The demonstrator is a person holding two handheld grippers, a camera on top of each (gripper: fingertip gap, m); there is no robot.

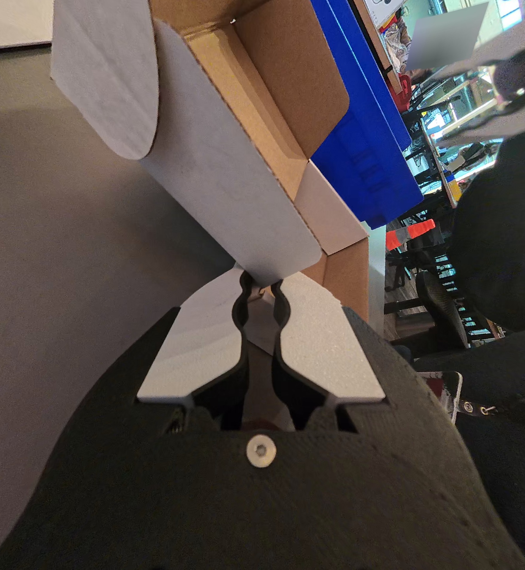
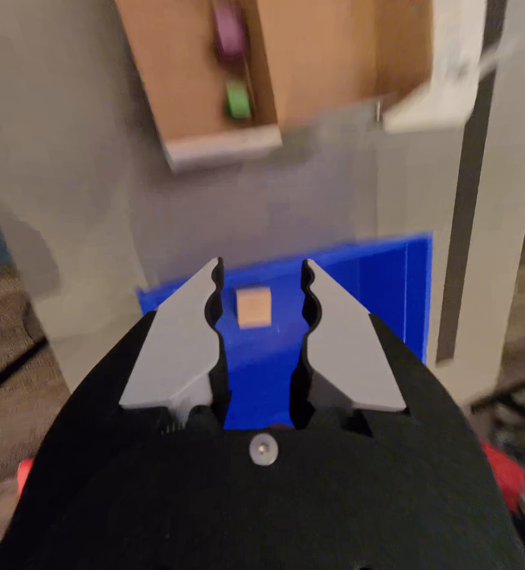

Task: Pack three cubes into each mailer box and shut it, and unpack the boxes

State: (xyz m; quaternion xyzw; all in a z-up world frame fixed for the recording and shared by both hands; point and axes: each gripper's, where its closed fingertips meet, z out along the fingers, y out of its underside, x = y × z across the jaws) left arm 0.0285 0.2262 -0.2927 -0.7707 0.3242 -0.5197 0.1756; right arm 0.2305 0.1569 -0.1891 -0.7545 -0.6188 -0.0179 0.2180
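In the left wrist view, a mailer box [image 1: 211,172], white outside and brown inside, fills the middle, with its lid open. My left gripper [image 1: 261,282] is shut on the rounded corner of the lid's white front flap. In the blurred right wrist view, my right gripper [image 2: 262,263] is open and empty. It hovers over a blue bin [image 2: 378,293] that holds a tan cube [image 2: 253,307], seen between the fingers. Farther off, the open mailer box [image 2: 224,148] holds a purple cube [image 2: 230,34] and a green cube [image 2: 238,100].
The blue bin [image 1: 363,138] stands right behind the box on the grey table [image 1: 54,216]. A person in dark clothing [image 1: 502,231] is at the right, off the table edge. Shelves and clutter fill the background.
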